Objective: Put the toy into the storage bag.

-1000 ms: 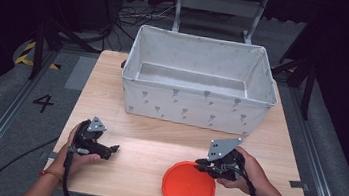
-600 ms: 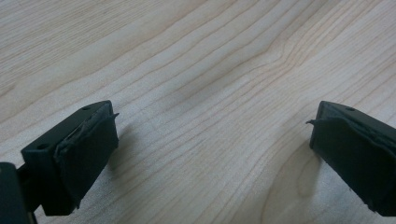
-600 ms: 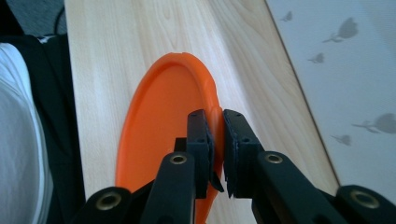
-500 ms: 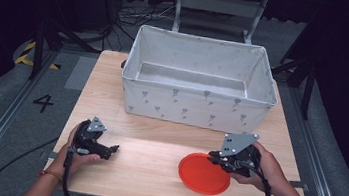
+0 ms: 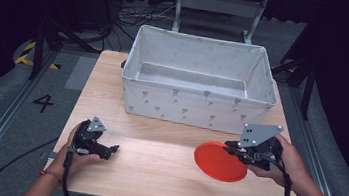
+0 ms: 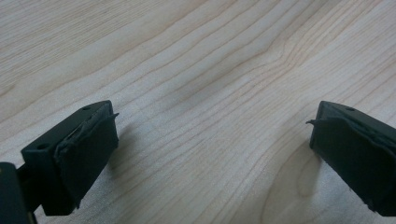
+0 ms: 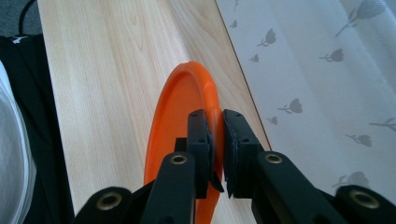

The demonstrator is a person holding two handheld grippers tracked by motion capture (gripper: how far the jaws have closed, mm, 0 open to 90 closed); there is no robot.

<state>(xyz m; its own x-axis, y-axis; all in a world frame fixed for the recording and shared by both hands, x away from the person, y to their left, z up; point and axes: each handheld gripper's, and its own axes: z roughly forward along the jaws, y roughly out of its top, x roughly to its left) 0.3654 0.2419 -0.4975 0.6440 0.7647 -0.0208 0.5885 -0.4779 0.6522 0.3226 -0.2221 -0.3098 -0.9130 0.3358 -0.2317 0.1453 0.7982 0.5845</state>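
High view: orange plate [image 5: 220, 161] on the wooden table [image 5: 153, 171], just in front of the fabric bin [image 5: 197, 83], rim pinched by the right gripper [image 5: 233, 146]. Right gripper view: jaws clamped on the plate's edge, bin wall beside. Left gripper [image 5: 112, 149] low over bare wood at the table's left, jaws wide apart.

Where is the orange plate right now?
In the high view the orange plate sits on the right side of the wooden table, in front of the fabric bin, its rim pinched by the right tool.
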